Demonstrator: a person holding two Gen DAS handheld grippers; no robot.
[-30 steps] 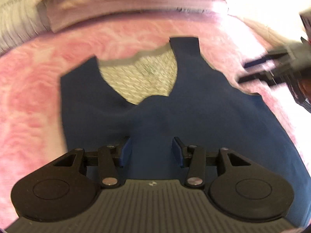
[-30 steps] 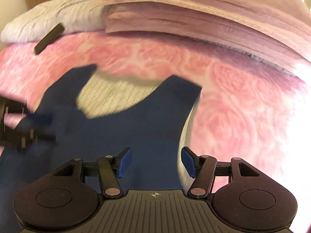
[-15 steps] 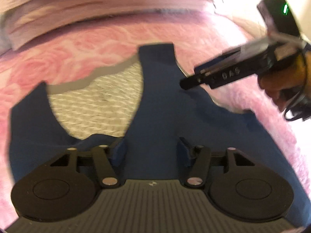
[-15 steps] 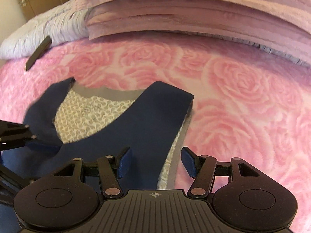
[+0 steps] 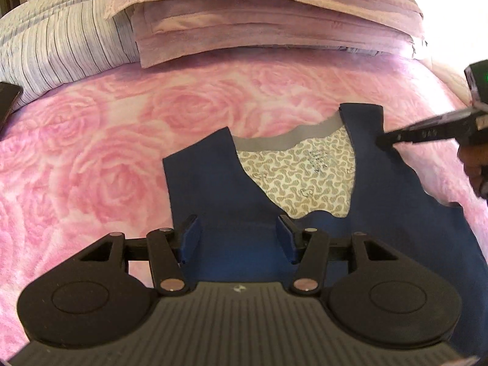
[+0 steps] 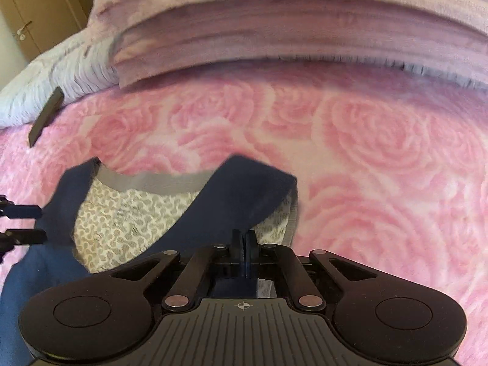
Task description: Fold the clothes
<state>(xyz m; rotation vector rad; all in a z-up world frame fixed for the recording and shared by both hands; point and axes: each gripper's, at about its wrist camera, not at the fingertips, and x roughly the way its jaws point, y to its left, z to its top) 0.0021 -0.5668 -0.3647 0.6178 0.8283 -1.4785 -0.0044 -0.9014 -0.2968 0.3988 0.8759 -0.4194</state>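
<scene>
The navy vest [image 5: 390,213] lies flat on the pink rose blanket [image 5: 91,167]. The left gripper [image 5: 238,239] hangs spread wide over its near left part. The right gripper [image 6: 243,241] is clamped onto the vest's right shoulder edge.

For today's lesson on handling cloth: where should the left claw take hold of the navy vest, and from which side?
Grip the vest's left shoulder strap, coming in from its outer edge. That strap lies flat with a free edge on the pink blanket, mirroring the strap the right claw has pinched. The left claw is open.
</scene>
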